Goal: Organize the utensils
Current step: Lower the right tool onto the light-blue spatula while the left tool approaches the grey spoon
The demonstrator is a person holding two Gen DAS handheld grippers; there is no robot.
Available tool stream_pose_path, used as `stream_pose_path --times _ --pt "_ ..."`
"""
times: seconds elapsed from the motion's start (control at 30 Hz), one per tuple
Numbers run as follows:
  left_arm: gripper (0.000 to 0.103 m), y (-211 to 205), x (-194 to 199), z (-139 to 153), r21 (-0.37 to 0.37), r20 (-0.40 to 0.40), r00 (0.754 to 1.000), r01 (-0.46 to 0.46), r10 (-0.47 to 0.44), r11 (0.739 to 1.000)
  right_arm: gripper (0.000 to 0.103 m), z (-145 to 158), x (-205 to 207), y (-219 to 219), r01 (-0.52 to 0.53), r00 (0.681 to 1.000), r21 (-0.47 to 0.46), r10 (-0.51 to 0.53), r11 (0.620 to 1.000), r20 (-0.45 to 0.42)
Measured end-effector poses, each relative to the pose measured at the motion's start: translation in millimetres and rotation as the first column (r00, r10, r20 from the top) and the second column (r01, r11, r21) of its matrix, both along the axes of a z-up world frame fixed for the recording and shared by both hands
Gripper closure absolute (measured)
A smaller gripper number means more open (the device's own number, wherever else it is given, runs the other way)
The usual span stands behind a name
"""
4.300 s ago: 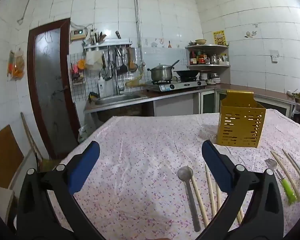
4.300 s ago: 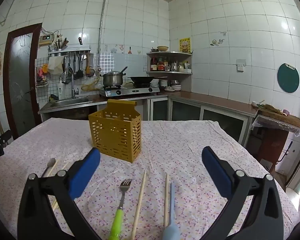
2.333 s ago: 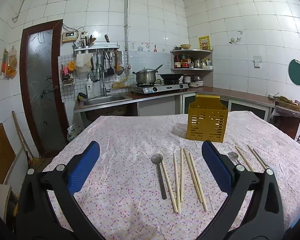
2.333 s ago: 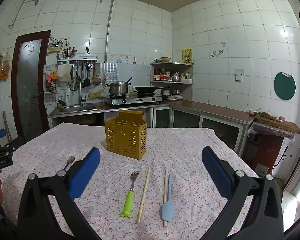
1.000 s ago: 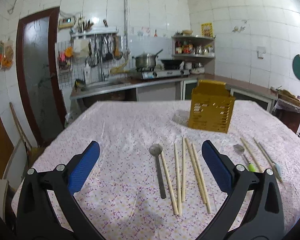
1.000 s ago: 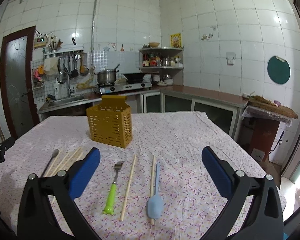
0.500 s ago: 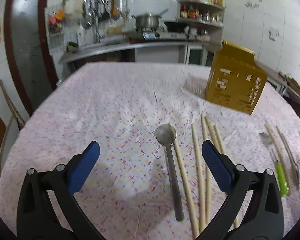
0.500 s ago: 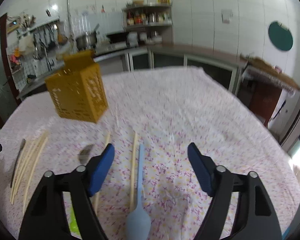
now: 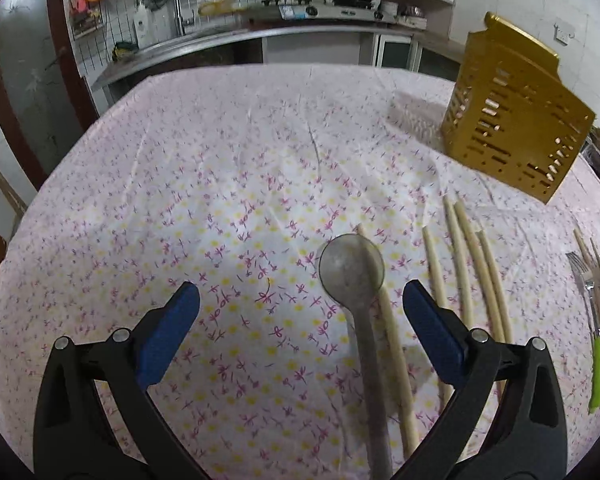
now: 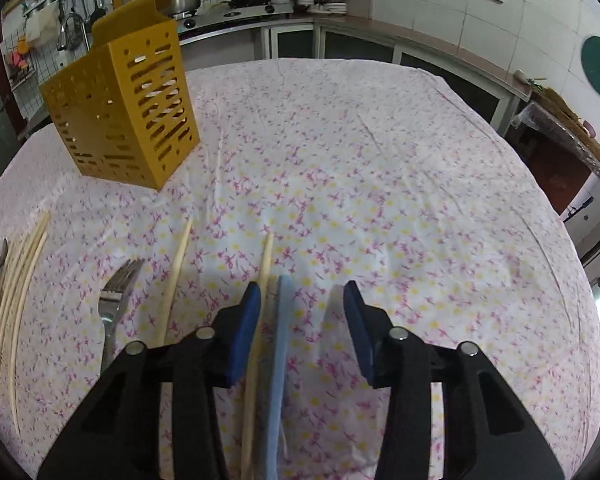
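Utensils lay scattered on the table's white cloth (image 9: 220,184) printed with small pink and yellow flowers. A grey metal spoon (image 9: 356,280) rested bowl-up between the fingers of the left gripper (image 9: 300,312), whose blue-padded jaws stood wide and touched nothing. Just right of the spoon lay a spread of pale wooden chopsticks (image 9: 464,248), one of them touching the spoon's side. A fork with a lime-green handle (image 9: 592,320) lay near the right edge.

The right gripper (image 10: 300,312) had just been narrowing its jaws, which stood half closed around a light-blue spatula handle (image 10: 282,320) and a single wooden chopstick (image 10: 264,268); the chopstick lay against the left pad, and the right pad stood clear of the handle. Another lone chopstick (image 10: 178,264) lay beside them. The slotted mustard-yellow plastic utensil holder (image 10: 128,108) stood upright farther back on the table, well apart from both grippers.
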State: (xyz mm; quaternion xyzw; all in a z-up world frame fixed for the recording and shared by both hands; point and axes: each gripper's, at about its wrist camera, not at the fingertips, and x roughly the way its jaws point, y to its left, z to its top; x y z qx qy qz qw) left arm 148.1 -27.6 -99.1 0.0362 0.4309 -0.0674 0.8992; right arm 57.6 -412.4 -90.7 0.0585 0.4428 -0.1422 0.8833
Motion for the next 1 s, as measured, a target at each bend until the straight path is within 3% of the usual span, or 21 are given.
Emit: stream_pose_path --times 0.23,0.47,0.57,0.8,1.0 --pt "0.009 -3.2 13.7 -8.1 0.014 -0.059 0.998 0.026 -0.025 1.0 0.077 -3.7 10.2 8.4 -0.032 0.998 0.01 0.033 0.999 -0.045" --pt "0.013 0.0 21.8 -3.7 0.011 -0.064 0.998 0.024 -0.023 1.0 0.078 -3.3 8.2 4.5 -0.022 0.999 0.03 0.023 0.999 -0.034" --pt "0.019 -0.9 21.6 -3.9 0.013 -0.068 0.997 0.035 -0.034 0.999 0.083 -2.0 7.0 -0.8 -0.02 0.999 0.034 0.021 0.999 -0.033" --pt "0.037 2.7 18.4 0.1 -0.009 -0.072 0.996 0.058 -0.058 0.998 0.084 -2.1 4.3 -6.7 -0.012 1.0 0.049 0.013 0.999 -0.028" --pt "0.038 14.2 20.0 2.9 -0.073 -0.095 0.994 0.039 -0.046 0.997 0.084 -3.0 4.0 -8.4 -0.01 1.0 0.058 0.011 0.998 -0.026"
